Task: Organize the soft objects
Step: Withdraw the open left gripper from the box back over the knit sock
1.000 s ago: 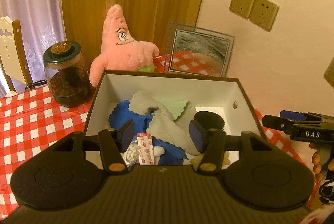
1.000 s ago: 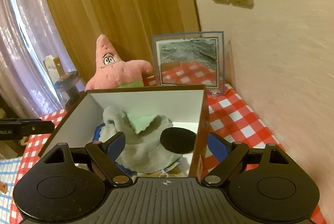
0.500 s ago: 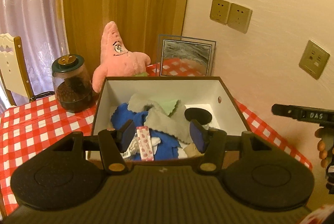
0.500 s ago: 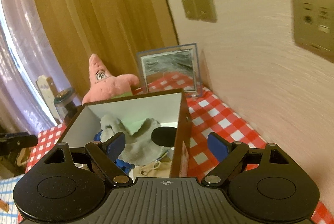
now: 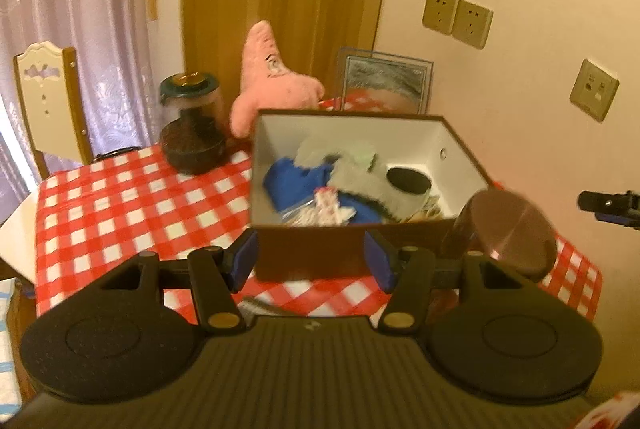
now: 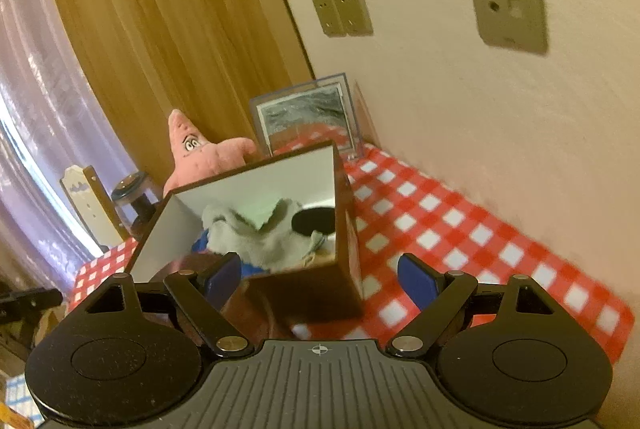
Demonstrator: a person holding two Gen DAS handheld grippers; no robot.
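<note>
A brown box [image 5: 464, 145] with a white inside stands on the checked table. It holds a grey cloth [image 5: 360, 181], a blue cloth [image 5: 292, 185], a pale green cloth [image 5: 362, 153], a black round pad [image 5: 408, 179] and a small patterned packet [image 5: 326, 203]. The box also shows in the right wrist view [image 6: 344, 241], with the grey cloth [image 6: 260, 237] inside. My left gripper [image 5: 310, 261] is open and empty, in front of the box. My right gripper [image 6: 320, 277] is open and empty, by the box's near right corner. A pink star plush [image 5: 272, 85] sits behind the box.
A glass jar [image 5: 192, 129] with a dark lid stands left of the box. A framed picture [image 5: 386, 81] leans on the wall behind. A round brown disc [image 5: 508, 233] sits at the box's near right corner. A chair [image 5: 48, 101] stands at the table's left end.
Both grippers have pulled back and up from the box. The left one was over the cloths and now sits in front of the box's near wall. Both stay open.
</note>
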